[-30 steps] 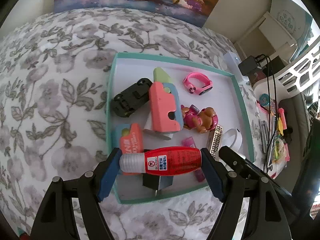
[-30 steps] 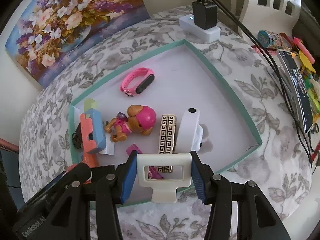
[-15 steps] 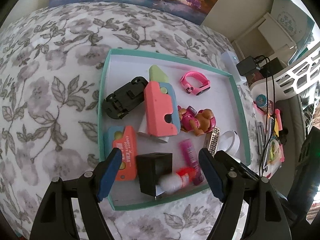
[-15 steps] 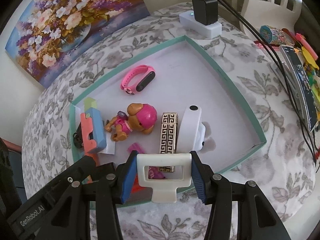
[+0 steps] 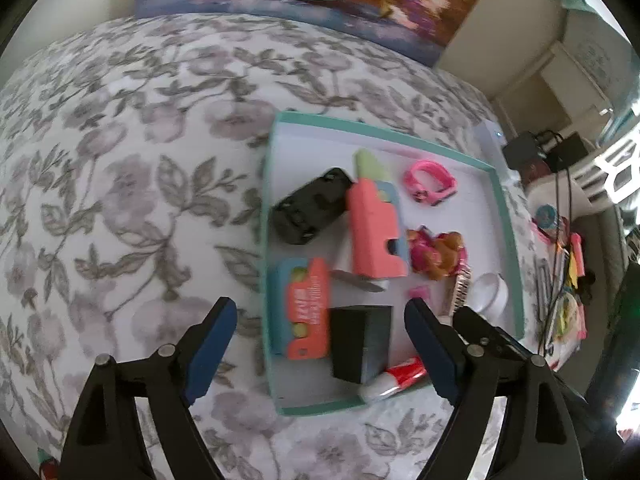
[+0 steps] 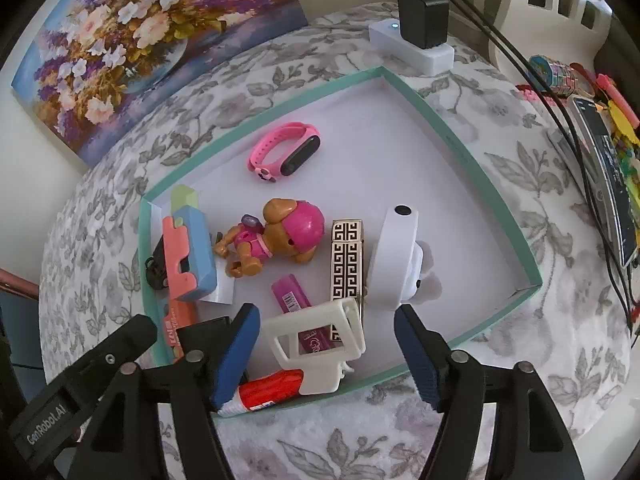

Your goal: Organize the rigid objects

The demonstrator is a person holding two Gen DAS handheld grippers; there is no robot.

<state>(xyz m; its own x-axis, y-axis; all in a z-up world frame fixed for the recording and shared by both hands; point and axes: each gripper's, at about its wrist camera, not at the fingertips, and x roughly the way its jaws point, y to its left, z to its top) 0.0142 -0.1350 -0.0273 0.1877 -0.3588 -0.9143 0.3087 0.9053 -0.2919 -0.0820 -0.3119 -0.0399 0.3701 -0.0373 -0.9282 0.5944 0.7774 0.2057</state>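
Observation:
A teal-rimmed tray [image 5: 263, 240] [image 6: 534, 282] sits on a floral cloth and holds several toys. My left gripper [image 5: 322, 344] is open and its jaws are opening, with nothing between them. It hovers over the tray's near-left edge. A red glue bottle [image 5: 394, 380] [image 6: 268, 394] lies in the tray's near corner beside a black box [image 5: 360, 344]. My right gripper [image 6: 328, 348] is open and its jaws are opening. A white plastic frame [image 6: 316, 344] lies tilted between them, free of both pads, resting on a pink tube [image 6: 290, 298] and the bottle.
In the tray are a pup figure [image 6: 280, 236], a pink band [image 6: 286, 154], a patterned gold case [image 6: 347, 256], a white gadget [image 6: 394, 256], a pink-and-blue block [image 5: 376, 232], a black car [image 5: 310, 206] and an orange pack [image 5: 308, 308]. A power strip with charger [image 6: 416, 44] and cables lie beyond.
The left gripper let go of the red glue bottle, which dropped into the tray's near corner, and the gripper shifted left. The right gripper opened and the white frame tipped out of its grip.

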